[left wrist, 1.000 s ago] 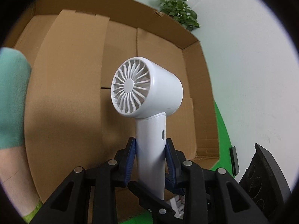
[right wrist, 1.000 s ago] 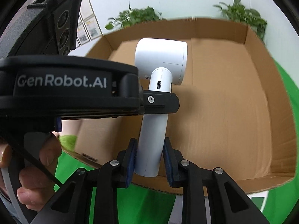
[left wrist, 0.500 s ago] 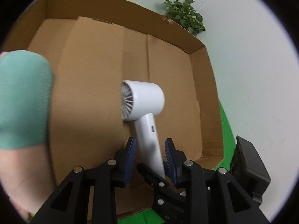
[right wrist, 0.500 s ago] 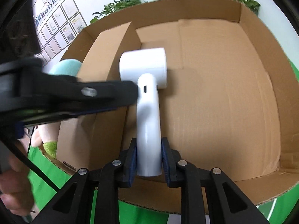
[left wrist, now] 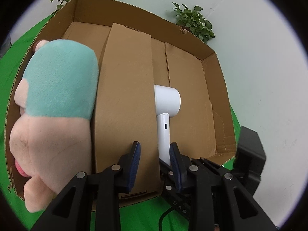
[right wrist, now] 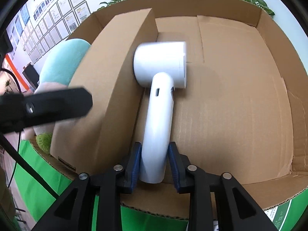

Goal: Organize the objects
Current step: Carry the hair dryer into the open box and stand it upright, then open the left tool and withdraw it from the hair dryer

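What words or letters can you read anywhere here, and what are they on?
"D A S": on the black bar low in the left wrist view, as far as the letters show.
Framed papers on the wall: too small to read.
Printed label at the lower right corner: too small to read.
White fan: no words on it.

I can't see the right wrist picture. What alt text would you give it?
A white handheld fan lies in a cardboard box beside a cardboard divider, its handle between the right gripper pads. A teal plush toy sits beyond the divider.
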